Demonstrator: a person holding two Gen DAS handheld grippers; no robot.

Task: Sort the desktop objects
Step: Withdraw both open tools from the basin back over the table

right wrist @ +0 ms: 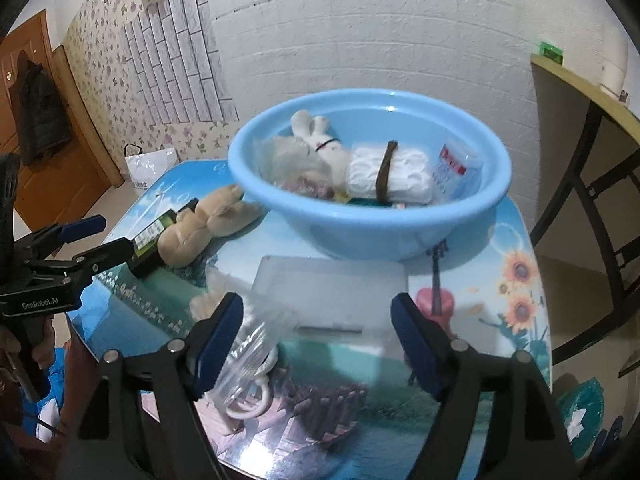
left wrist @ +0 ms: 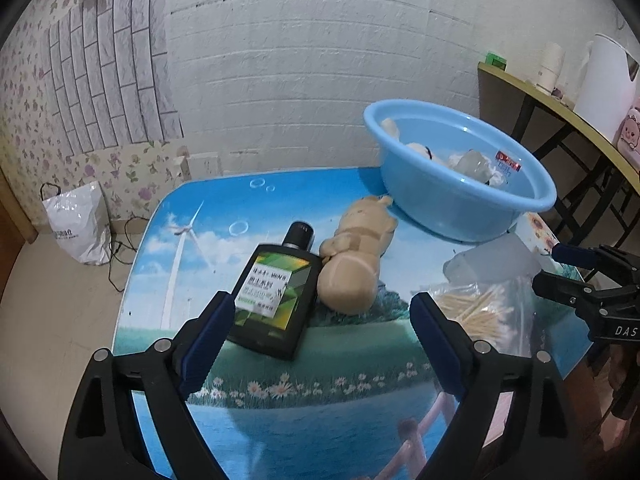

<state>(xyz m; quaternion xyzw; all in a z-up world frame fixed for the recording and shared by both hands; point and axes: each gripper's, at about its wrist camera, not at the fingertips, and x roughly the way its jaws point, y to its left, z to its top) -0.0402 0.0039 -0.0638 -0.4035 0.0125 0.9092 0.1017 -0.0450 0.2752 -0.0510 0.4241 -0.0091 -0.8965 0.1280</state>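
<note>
Left gripper (left wrist: 320, 312) spread wide, nothing grasped, bottle (left wrist: 276, 294) and bear (left wrist: 354, 264) ahead of its fingers; right gripper (right wrist: 318, 340) released over clear bag (right wrist: 320, 300), basin (right wrist: 368, 216) beyond.

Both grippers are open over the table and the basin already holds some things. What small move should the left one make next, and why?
Probably ease the left gripper forward and down so its open jaws straddle the black bottle. The bottle lies flat on the table right ahead of the fingers, beside the tan plush toy, and still outside the blue basin. Nothing is between the pads yet.
</note>
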